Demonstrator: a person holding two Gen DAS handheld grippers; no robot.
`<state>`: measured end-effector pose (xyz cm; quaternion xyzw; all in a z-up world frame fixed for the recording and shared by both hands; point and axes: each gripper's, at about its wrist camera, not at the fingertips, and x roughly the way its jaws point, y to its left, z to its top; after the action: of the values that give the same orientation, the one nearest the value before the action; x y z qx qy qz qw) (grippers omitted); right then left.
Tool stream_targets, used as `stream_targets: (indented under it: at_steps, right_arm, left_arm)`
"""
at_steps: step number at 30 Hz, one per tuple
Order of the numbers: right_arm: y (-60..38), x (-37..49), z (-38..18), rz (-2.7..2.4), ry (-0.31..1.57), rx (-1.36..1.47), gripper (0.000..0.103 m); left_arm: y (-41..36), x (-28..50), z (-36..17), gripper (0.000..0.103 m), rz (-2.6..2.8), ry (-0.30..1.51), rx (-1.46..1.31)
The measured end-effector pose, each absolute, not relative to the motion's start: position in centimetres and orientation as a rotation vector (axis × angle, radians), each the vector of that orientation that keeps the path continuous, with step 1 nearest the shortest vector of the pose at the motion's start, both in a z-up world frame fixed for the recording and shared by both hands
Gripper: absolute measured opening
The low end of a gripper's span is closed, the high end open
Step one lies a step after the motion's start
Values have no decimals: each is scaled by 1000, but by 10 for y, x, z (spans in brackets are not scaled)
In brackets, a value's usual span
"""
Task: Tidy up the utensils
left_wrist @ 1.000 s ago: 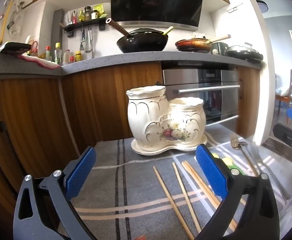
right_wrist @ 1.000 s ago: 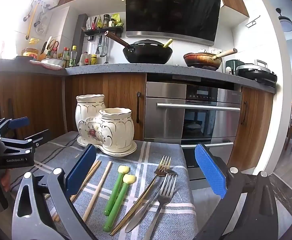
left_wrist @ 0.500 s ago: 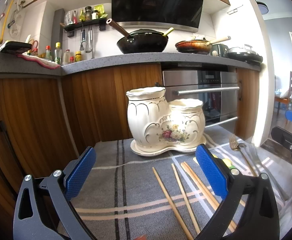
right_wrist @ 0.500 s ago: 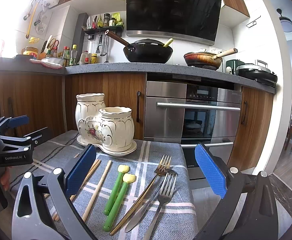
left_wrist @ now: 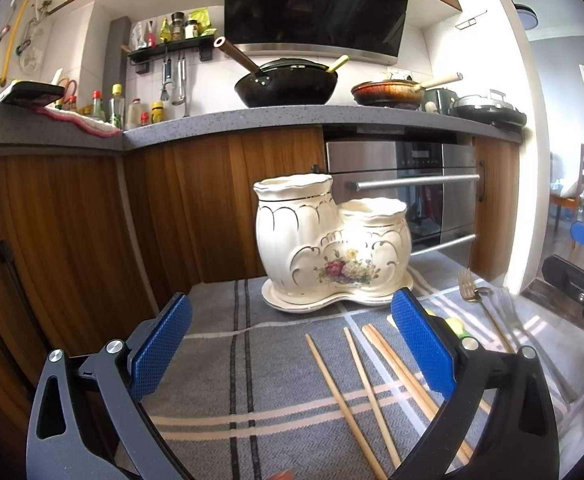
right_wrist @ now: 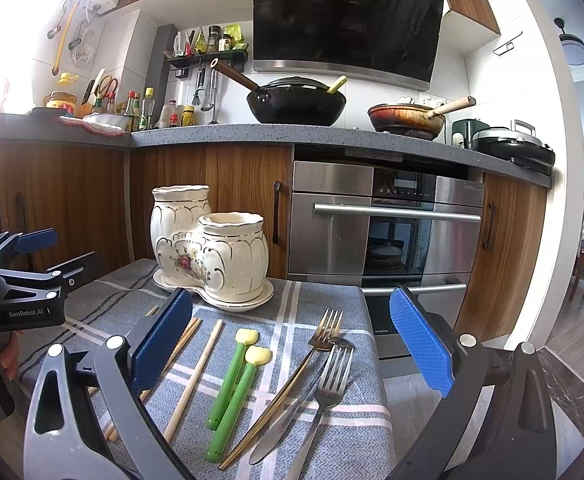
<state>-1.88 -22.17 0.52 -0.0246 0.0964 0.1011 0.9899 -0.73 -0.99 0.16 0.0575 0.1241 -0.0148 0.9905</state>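
Both grippers hover empty with jaws spread wide above the surface [right_wrist: 332, 304], which is covered by a grey plaid cloth [left_wrist: 219, 364]. The left gripper [left_wrist: 292, 344] faces the cream ceramic two-compartment utensil holder with a floral motif [left_wrist: 328, 240], which stands upright on its matching saucer at the far side of the cloth. Pale wooden chopsticks [left_wrist: 356, 388] lie loose just ahead of it, splayed at slightly different angles. The right gripper [right_wrist: 292, 340] looks down on two green-handled utensils with yellow tips [right_wrist: 231, 384], a gold-coloured fork [right_wrist: 292, 380], a silver fork [right_wrist: 328, 384] and a silver knife [right_wrist: 279, 428], all lying flat.

Nothing is in the holder yet, as far as its rims show. The forks and knife overlap, so closing on one may drag its neighbour towards the cloth's near edge. The thin chopsticks could roll or pivot between the pads if pinched off-centre. Both openings are narrow, and a tilted utensil striking the rim might tip the holder.
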Motion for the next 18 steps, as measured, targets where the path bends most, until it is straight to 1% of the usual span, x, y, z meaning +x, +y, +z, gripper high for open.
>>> stream_targets:
  at_steps: [18]
  right_arm:
    - [-221,-18,4,204,196,-51,98]
  left_arm:
    - [-9,-8,1,99,-29,251,113]
